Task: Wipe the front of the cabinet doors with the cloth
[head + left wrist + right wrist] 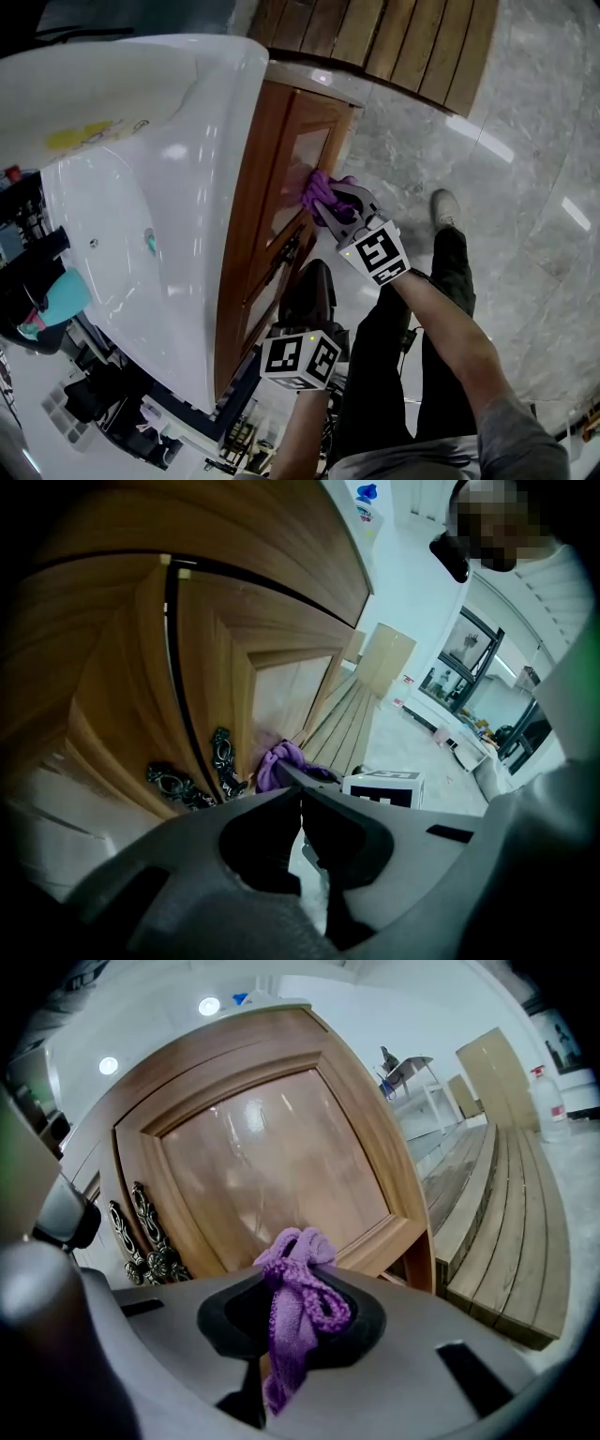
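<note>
Lengthwise, cloth (298,1309) hangs through the right tool (292,1274), bunch toward cabinet door (281,1162).

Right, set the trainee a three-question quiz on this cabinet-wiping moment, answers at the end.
1. Which gripper clamps the purple knitted cloth?
2. The cloth is held up at: A the white ceramic basin; B the brown wooden cabinet door; C the grey stone floor.
3. True or false: the left gripper has its jaws apart.
Key: 1 the right gripper; 2 B; 3 false, its jaws are together with nothing between them.
</note>
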The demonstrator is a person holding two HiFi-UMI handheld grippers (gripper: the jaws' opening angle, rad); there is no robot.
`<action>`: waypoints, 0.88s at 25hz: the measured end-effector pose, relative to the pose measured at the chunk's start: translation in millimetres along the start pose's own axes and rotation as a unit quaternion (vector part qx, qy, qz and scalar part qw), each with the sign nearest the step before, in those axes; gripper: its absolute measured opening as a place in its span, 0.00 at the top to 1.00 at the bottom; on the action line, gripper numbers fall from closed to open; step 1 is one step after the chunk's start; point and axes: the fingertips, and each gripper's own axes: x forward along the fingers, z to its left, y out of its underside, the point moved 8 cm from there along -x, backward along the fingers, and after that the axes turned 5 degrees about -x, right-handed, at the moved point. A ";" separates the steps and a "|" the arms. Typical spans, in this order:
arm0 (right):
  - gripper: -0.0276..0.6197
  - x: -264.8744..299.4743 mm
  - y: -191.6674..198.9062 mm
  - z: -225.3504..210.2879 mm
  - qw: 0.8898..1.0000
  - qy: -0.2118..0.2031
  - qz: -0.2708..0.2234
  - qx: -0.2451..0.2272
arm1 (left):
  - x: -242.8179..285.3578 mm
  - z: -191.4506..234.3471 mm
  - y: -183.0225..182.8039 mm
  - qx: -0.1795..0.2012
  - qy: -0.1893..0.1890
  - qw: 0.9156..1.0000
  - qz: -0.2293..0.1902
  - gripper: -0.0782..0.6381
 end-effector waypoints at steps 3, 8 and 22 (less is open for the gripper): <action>0.86 0.6 -4.8 -10.4 1.000 0.001 -0.001 -0.002 | 4.6 -4.9 -3.4 -0.001 -0.001 1.000 0.000 0.88; 0.86 0.9 -12.5 -25.7 1.000 0.000 -0.003 -0.005 | 11.8 -12.7 -9.6 -0.004 -0.003 1.000 -0.002 0.88; 0.86 3.9 -32.7 -66.0 1.000 0.009 -0.008 -0.002 | 28.9 -30.0 -19.3 -0.017 -0.014 1.000 0.000 0.88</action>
